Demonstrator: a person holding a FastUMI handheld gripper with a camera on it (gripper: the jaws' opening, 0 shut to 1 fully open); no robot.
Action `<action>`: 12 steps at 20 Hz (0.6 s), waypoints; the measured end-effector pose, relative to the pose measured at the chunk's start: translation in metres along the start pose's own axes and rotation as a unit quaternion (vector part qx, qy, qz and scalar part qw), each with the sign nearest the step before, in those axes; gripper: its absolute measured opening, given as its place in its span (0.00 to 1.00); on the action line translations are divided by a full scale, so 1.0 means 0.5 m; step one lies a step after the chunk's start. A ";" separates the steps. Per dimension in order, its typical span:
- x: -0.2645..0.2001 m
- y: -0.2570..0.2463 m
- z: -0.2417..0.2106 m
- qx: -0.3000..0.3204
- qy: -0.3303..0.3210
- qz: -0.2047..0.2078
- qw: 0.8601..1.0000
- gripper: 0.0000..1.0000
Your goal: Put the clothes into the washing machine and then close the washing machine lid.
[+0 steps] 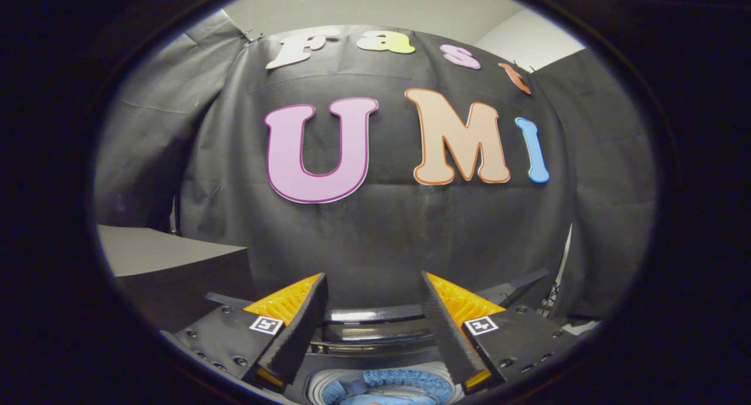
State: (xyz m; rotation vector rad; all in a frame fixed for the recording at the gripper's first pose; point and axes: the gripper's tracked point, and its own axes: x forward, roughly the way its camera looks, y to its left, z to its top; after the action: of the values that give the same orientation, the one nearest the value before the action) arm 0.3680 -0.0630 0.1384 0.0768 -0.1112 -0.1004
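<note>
My gripper (373,287) is held high and level, open, with nothing between its fingers. Below and between the fingers I look down at the washing machine (375,328): its dark glossy back edge, and under it the round drum opening (381,384) with a pale rim. Blue fabric (405,378) lies inside the drum, with a bit of lighter cloth at the very bottom. Whether the lid is up I cannot tell; a dark shiny band just beyond the fingers may be it.
A grey-topped surface (164,249) with a dark front stands to the left of the machine. The black cloth wall (375,229) hangs close behind the machine. Pale ceiling (381,6) shows above it.
</note>
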 end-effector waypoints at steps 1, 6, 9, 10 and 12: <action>-0.005 -0.002 -0.004 0.000 0.003 -0.002 1.000 0.96; -0.040 -0.007 -0.067 0.035 0.045 -0.008 0.998 0.96; -0.078 -0.011 -0.079 0.049 0.038 -0.007 0.998 0.96; -0.093 -0.023 -0.080 0.044 0.036 -0.014 0.998 0.96; -0.119 -0.037 -0.082 0.033 0.038 -0.025 0.998 0.96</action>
State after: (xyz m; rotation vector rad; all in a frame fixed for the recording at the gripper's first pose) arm 0.3122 -0.0723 0.0899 0.1500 -0.0369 -0.1432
